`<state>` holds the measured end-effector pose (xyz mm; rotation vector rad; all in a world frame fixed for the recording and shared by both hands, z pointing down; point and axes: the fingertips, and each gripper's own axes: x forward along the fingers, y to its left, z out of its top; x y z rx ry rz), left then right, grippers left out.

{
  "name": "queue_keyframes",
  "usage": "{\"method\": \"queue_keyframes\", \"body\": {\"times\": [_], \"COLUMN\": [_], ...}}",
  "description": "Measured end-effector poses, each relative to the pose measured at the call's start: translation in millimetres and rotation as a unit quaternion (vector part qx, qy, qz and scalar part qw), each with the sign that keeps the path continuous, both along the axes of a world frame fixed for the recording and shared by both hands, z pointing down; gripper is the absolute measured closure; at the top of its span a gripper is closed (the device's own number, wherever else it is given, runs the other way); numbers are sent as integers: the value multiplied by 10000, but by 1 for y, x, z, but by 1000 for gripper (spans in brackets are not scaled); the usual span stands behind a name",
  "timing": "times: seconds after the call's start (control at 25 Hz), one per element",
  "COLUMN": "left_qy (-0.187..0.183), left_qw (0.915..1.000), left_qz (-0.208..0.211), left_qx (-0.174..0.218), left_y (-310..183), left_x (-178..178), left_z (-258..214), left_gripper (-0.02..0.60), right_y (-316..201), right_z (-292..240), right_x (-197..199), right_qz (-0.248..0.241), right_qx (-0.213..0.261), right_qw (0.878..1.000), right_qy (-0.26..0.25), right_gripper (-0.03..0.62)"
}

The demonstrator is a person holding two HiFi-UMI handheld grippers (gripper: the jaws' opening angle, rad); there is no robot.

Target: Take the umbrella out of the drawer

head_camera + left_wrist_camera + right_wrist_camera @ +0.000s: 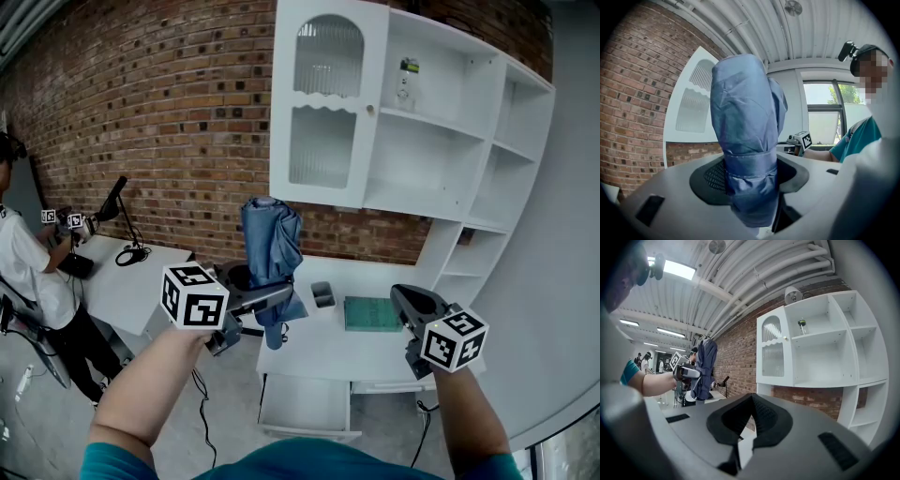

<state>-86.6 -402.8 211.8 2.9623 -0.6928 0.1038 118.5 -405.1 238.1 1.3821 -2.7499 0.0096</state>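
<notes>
Left gripper (269, 302) fingers (711, 180) clamped on folded umbrella (272, 242), upright above desk (328, 349), clear of open drawer (305, 405). Right gripper (751, 420) fingers together, empty. Risk: slick fabric slides through grip; top-heavy bundle tilts.

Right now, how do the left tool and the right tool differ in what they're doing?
The left tool is clamped on the folded blue umbrella, which stands upright; the right tool holds nothing. The left tool's jaws stand apart around the fabric; the right tool's jaws are together. Shared: the same grey build, both held out before the white shelf unit.
</notes>
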Motion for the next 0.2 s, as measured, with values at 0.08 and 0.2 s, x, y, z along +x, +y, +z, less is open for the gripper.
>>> {"method": "queue_keyframes", "body": {"times": [0.08, 0.2], "left_qy": [-7, -12], "left_qw": [10000, 10000], "left_qz": [4, 5], "left_qx": [0, 1], "left_y": [0, -1], "left_x": [1, 3], "left_z": [0, 0], "left_gripper": [325, 325], "right_y": [0, -1], "right_z": [0, 0], "right_x": [0, 1], "right_qz": [-4, -15], "right_qx": [1, 10], "right_qw": [10000, 10000], "right_qy": [1, 3], "right_gripper": [574, 574]}}
